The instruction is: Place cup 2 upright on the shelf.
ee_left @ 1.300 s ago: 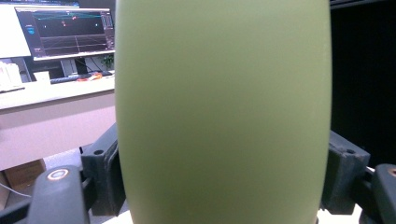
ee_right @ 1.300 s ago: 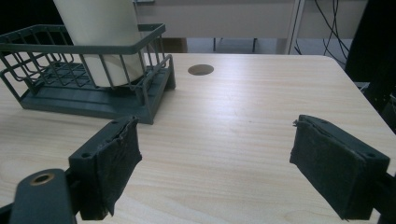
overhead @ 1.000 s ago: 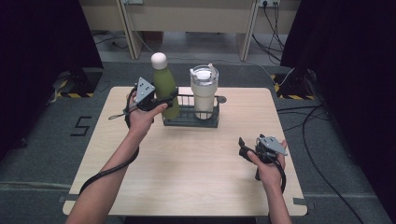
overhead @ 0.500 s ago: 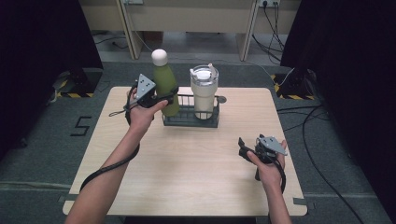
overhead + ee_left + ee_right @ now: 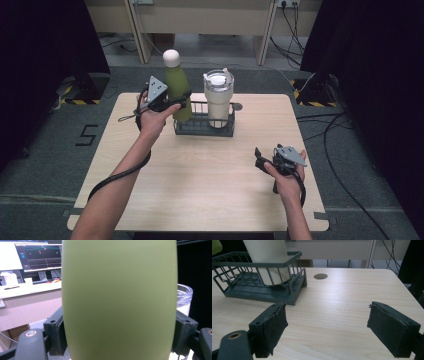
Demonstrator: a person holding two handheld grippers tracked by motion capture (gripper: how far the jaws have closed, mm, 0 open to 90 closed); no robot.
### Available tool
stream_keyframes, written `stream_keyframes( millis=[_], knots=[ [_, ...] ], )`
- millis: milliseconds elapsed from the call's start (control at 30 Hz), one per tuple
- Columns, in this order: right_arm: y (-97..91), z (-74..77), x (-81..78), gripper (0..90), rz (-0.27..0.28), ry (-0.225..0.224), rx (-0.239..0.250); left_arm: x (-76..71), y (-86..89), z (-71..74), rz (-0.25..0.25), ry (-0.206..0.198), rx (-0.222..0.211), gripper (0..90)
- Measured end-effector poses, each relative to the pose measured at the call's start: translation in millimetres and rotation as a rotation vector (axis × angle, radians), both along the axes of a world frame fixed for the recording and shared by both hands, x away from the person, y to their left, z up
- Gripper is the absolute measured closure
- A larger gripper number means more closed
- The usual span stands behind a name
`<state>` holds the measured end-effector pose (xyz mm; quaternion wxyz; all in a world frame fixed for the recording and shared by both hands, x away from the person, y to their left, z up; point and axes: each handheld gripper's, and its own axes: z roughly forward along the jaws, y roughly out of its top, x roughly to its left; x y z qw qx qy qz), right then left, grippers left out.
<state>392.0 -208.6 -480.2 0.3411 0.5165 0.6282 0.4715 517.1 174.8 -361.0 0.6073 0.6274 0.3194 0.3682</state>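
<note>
Wooden table (image 5: pixel 200 175) carried a wire rack (image 5: pixel 204 125) at its far side, white tumbler (image 5: pixel 218 97) in the right slot. Left gripper (image 5: pixel 176 99) clamped the upright green bottle (image 5: pixel 176 89) over the left slot, slightly higher than half a second before (probably lifting out). Right gripper (image 5: pixel 261 161) idled near-right, jaws wide apart, empty.
</note>
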Motion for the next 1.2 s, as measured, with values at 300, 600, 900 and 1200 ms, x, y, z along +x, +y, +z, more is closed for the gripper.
stream_keyframes(
  millis=[300, 600, 900, 1200],
  knots=[
    [-0.7, -0.2, -0.2, 15.2, 0.001, 0.000, 0.000, 5.7, -3.6, 2.2, 0.001, -0.001, 0.005, 20.4],
    [-1.1, -0.4, -0.1, 15.2, 0.001, 0.002, 0.002, 13.1, -3.5, 3.4, 0.015, 0.008, 0.000, 20.4],
    [-1.4, -1.2, 0.2, 15.1, 0.003, 0.003, 0.002, 18.8, -4.7, 4.0, 0.018, 0.014, 0.005, 20.4],
    [-1.9, -0.7, 0.2, 15.2, 0.000, 0.003, 0.006, 25.6, -7.4, 4.7, 0.018, 0.018, 0.011, 20.4]
  ],
)
